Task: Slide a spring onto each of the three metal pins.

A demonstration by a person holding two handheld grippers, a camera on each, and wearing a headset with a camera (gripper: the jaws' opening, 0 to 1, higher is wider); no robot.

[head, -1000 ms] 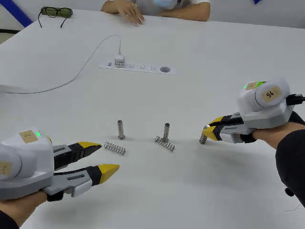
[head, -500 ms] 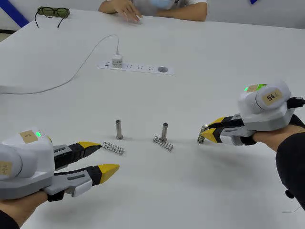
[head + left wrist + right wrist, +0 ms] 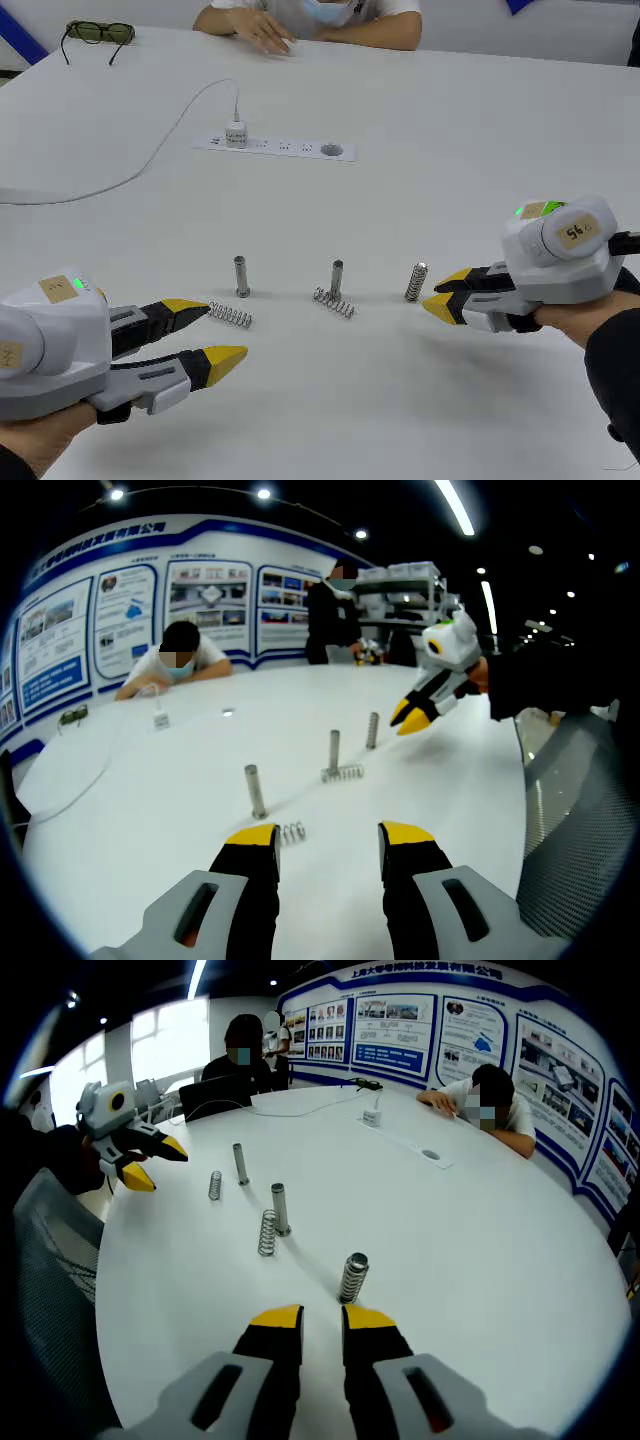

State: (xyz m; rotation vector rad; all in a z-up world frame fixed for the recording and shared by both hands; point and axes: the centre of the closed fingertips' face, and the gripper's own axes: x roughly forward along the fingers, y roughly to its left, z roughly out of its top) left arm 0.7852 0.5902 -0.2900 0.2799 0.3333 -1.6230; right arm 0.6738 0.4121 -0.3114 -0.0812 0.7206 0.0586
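On the white table (image 3: 480,150), one pin (image 3: 357,1259) wears a fitted spring (image 3: 349,1283). A loose spring (image 3: 291,831) lies flat, nine to three, at twelve o'clock just ahead of our left gripper (image 3: 328,832), whose jaws are wide. Our right gripper (image 3: 322,1316), farther off, has narrow, empty jaws.

**One pin sprung, two pins bare**

Three short metal pins stand upright in a row on the white desk (image 3: 450,150), well apart from each other; the right pin (image 3: 356,1259) carries a fitted spring (image 3: 415,284) whose coils cover nearly its whole shaft, leaving the rounded top showing; the middle pin (image 3: 337,278) is bare, and a second spring (image 3: 333,302) lies on its side right at its base, slanting across the front; the left pin (image 3: 241,276) is bare too; a third spring (image 3: 231,315) lies flat on the desk near it, apart from its base.
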